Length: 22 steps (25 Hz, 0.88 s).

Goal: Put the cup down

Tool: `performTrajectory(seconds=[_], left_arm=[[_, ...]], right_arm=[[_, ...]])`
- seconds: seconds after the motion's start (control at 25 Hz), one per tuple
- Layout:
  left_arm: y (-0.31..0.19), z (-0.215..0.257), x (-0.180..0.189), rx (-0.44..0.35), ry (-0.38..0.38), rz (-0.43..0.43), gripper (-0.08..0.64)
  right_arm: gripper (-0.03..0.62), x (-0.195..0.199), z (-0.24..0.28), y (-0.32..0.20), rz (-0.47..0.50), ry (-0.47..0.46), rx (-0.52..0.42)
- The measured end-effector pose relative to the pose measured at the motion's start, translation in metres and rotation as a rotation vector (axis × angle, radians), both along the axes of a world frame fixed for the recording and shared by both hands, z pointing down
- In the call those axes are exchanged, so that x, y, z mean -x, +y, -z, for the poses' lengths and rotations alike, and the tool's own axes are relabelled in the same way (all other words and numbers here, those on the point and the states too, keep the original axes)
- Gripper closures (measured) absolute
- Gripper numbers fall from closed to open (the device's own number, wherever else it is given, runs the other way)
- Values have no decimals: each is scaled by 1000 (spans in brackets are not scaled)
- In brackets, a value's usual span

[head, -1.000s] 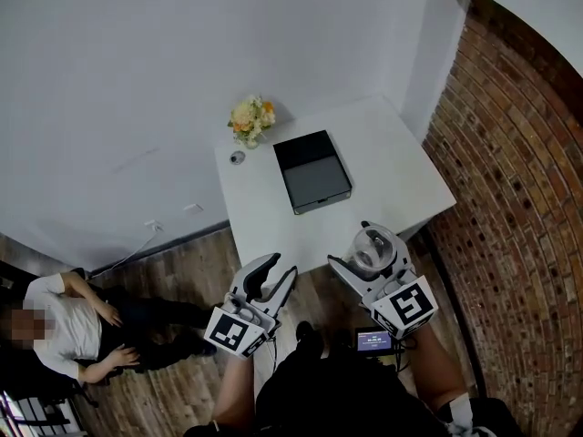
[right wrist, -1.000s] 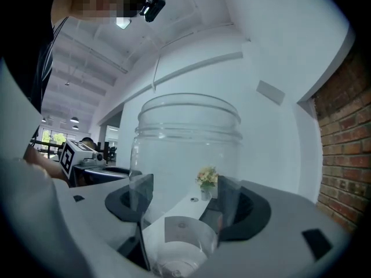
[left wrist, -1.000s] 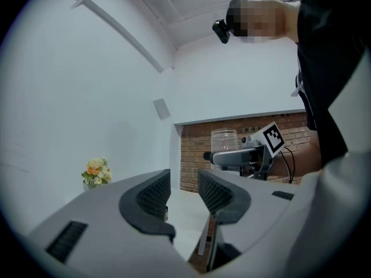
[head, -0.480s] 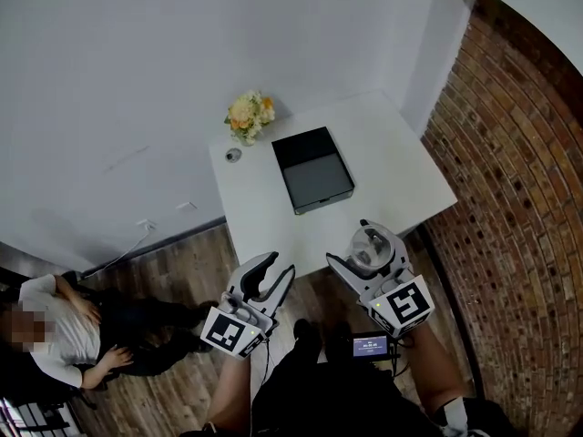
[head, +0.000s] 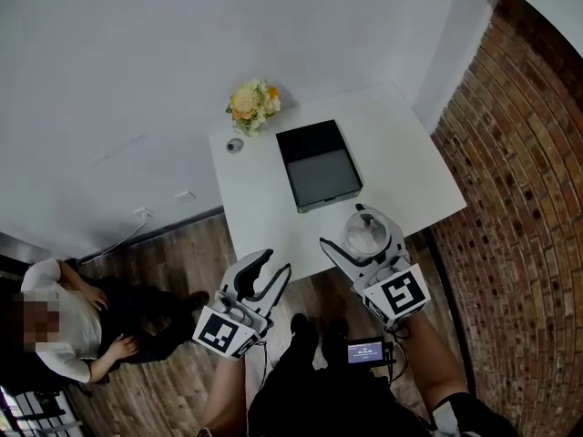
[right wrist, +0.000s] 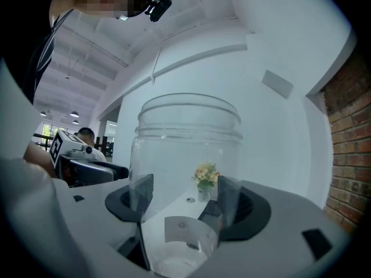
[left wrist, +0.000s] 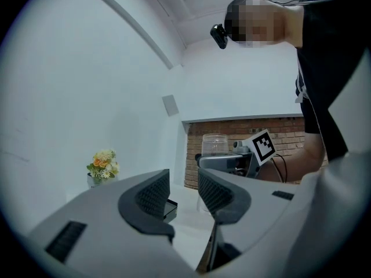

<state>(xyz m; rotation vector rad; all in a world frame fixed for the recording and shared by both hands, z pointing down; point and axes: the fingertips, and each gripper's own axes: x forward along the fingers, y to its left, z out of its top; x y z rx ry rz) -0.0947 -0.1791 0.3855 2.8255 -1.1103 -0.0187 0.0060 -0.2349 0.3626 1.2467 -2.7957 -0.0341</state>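
Note:
A clear plastic cup (head: pixel 365 233) stands upright between the jaws of my right gripper (head: pixel 361 232), which is shut on it near its base, over the near edge of the white table (head: pixel 264 217). In the right gripper view the cup (right wrist: pixel 188 155) fills the middle, with both pads (right wrist: pixel 142 193) pressed on its sides. My left gripper (head: pixel 271 268) hangs to the left, short of the table's edge and over the wood floor, open with nothing between its jaws. From the left gripper (left wrist: pixel 184 191) view the cup (left wrist: pixel 214 145) shows beyond the jaws, to the right.
On the table lie a black open box (head: pixel 319 166), a small vase of flowers (head: pixel 252 104) and a small round object (head: pixel 235 146) near the wall. A brick wall (head: pixel 519 198) bounds the right side. A person (head: pixel 55 321) sits on the floor at the left.
Both grippers have moved forward toward the table. The cup has come with the right gripper from in front of the table's edge to just over it.

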Motion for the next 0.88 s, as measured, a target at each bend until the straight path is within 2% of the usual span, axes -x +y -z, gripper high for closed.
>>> performTrajectory(seconds=[0.56,0.88], left_arm=[[-35,-21,15,28,22,11,414],[-55,-40,28,30,0,42,414]], right_arm=[[229,22,-17,-103,4,3,-51],[229,42,-37,-166,7,6,-71]])
